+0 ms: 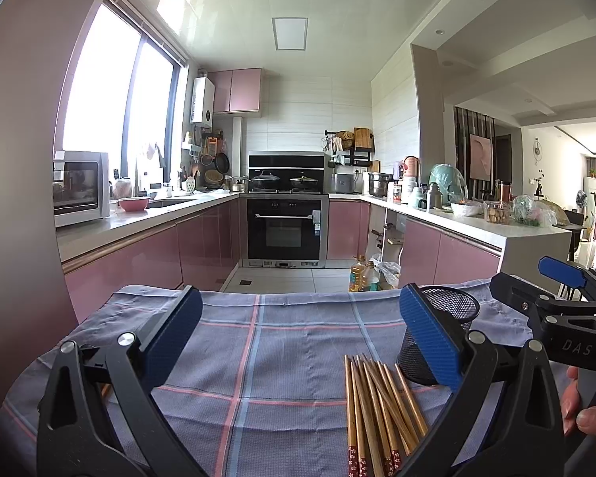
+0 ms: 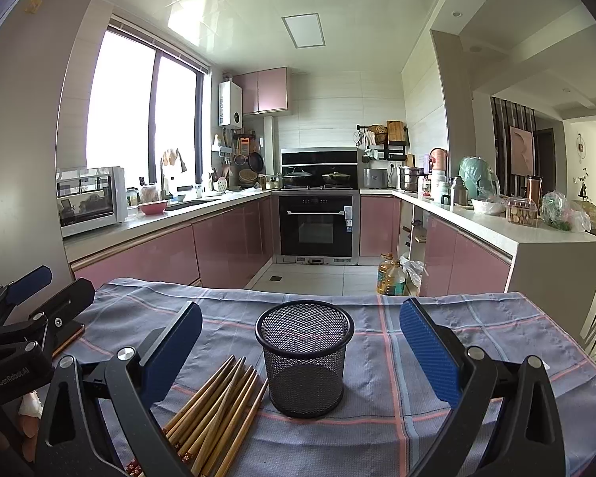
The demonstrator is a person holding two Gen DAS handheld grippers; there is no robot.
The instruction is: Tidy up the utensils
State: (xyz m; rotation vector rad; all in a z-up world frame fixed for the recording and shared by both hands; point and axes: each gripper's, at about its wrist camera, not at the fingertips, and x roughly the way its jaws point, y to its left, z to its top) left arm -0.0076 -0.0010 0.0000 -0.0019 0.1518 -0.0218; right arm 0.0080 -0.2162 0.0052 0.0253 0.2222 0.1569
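While both grippers, left gripper [image 1: 300, 338] and right gripper [image 2: 300, 344], gape wide, chopsticks [image 2: 218, 409] lie beside the mesh cup [image 2: 304, 357] on a checked cloth [image 1: 278, 357], pink kitchen cabinets [image 2: 234, 238] behind.

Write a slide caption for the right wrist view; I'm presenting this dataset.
Open right gripper faces empty mesh cup beside chopsticks on a plaid cloth.

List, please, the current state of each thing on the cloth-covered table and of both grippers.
mesh cup: upright on the cloth, empty.
chopsticks: loose bundle lying flat beside the cup, none inside it.
checked cloth: spread over the table.
left gripper: open, holding nothing.
right gripper: open, holding nothing, cup in line between its fingers.
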